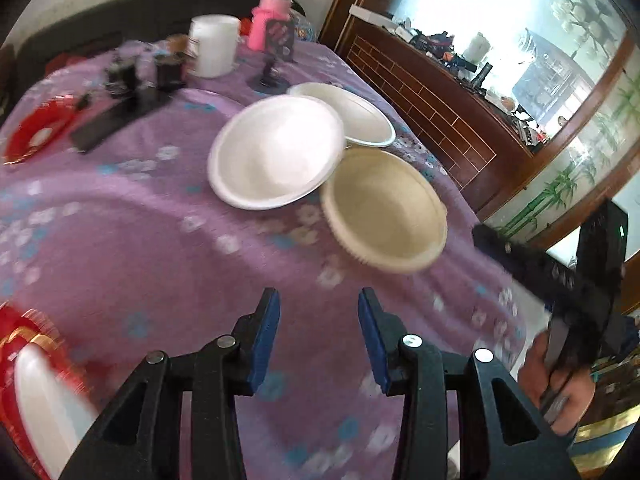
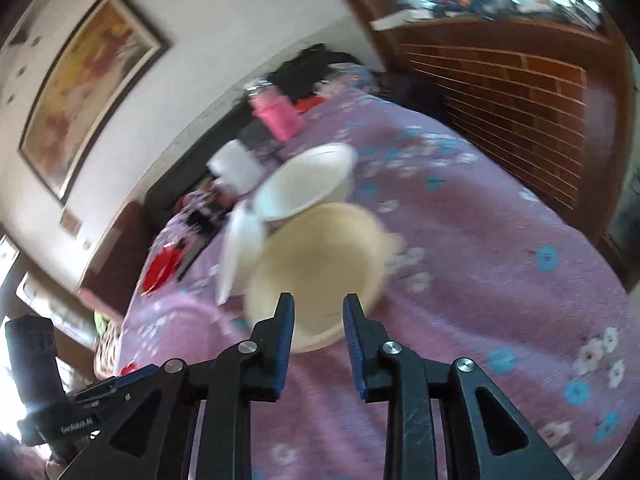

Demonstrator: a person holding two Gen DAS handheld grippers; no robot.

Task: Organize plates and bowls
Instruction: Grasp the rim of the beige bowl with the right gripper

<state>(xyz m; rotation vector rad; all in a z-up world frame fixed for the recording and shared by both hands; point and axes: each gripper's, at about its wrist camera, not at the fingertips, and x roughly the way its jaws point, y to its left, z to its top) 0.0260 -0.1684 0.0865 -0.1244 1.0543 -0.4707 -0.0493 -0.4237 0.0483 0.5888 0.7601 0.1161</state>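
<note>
Cream bowl (image 2: 320, 264) sits just ahead of the right gripper (image 2: 319, 308), fingers narrow, empty; left gripper (image 1: 319, 304) likewise.

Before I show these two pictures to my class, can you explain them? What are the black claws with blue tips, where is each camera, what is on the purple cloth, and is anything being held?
No robot here: a person holds a two-finger gripper in each hand, with a wide-angle camera on each looking along its fingers. One picture is from the left gripper, the other from the right gripper. Both stand open and hold nothing.

On the purple flowered tablecloth lie a cream bowl, a white bowl and a second white dish behind it, close together. Farther back are a pink bottle, a white cup and a red plate. The cream bowl sits just ahead of the right gripper. Both pictures are blurred.
</note>
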